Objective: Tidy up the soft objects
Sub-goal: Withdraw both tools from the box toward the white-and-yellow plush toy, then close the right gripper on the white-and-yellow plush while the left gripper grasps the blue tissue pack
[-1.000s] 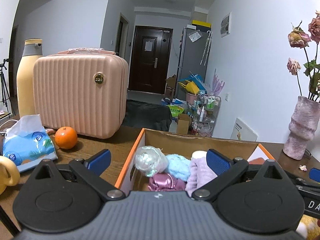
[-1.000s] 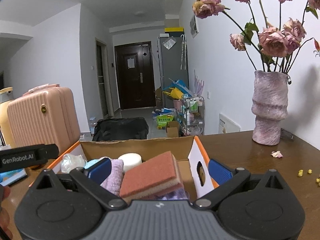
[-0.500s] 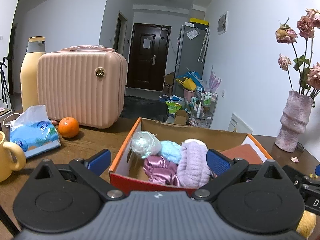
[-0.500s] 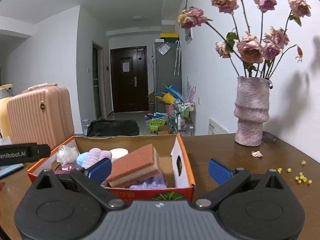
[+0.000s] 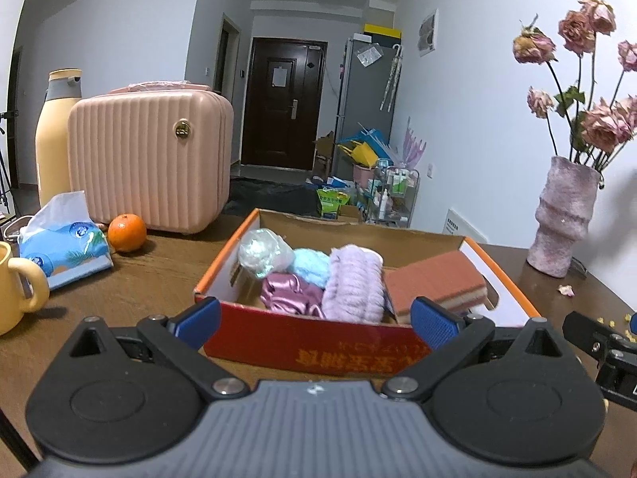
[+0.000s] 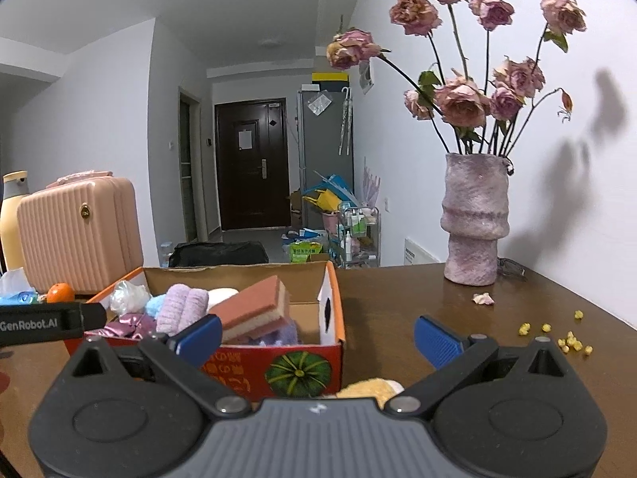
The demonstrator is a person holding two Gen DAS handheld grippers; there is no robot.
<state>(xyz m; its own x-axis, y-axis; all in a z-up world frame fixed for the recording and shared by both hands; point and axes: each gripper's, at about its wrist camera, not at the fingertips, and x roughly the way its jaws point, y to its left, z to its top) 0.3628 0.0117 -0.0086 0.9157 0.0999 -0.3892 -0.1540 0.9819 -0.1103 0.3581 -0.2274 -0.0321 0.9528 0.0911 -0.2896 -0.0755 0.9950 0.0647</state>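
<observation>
Both grippers, left gripper and right gripper, have wide, empty fingers. The orange-brown rectangular sponge leans tilted in the red cardboard box; a nudge may tip it out.

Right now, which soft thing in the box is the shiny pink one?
The satin scrunchie, crumpled at the front of the box. The towel beside it is fuzzy lilac, and the ball behind is fluffy blue.

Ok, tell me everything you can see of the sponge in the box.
The sponge is a rectangular block with a rust-orange top layer over pale cream and pink layers. It looks soft and dry. It lies tilted at the right end of the cardboard box, resting on something fluffy and lilac beside the purple towel roll. Neither gripper touches it.
</observation>
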